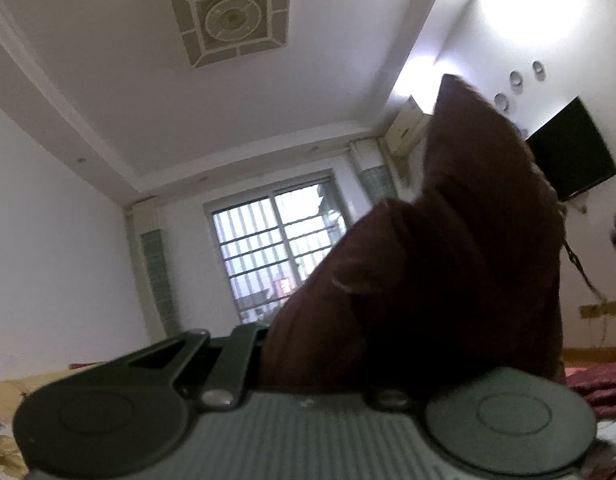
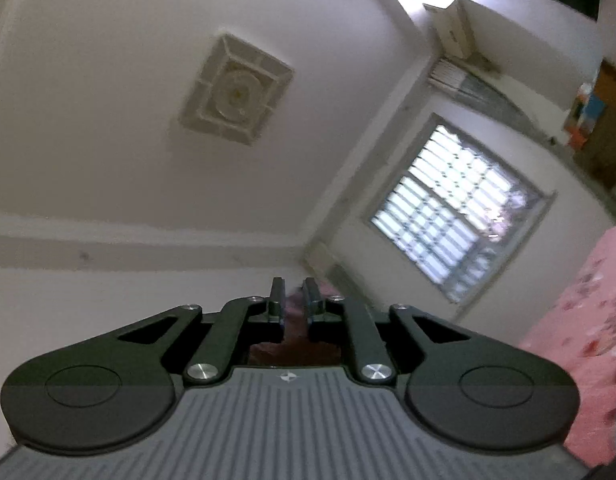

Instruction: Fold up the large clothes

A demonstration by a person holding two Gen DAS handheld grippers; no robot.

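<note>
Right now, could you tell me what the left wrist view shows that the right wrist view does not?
Only the left wrist view shows the dark maroon garment bunched over the left gripper, hiding its fingers. Only the right wrist view shows the right gripper with a narrow gap between its fingers, and pink floral fabric. Both show the ceiling light, barred window and air conditioner.

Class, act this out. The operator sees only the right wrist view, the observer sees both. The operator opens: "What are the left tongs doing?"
Observer: The left tongs are shut on a maroon garment.
Operator: Do their fingertips show?
Observer: No, the bunched cloth covers them.
Operator: What lies behind the cloth?
Observer: It hides the lower right corner of the barred window.
</note>
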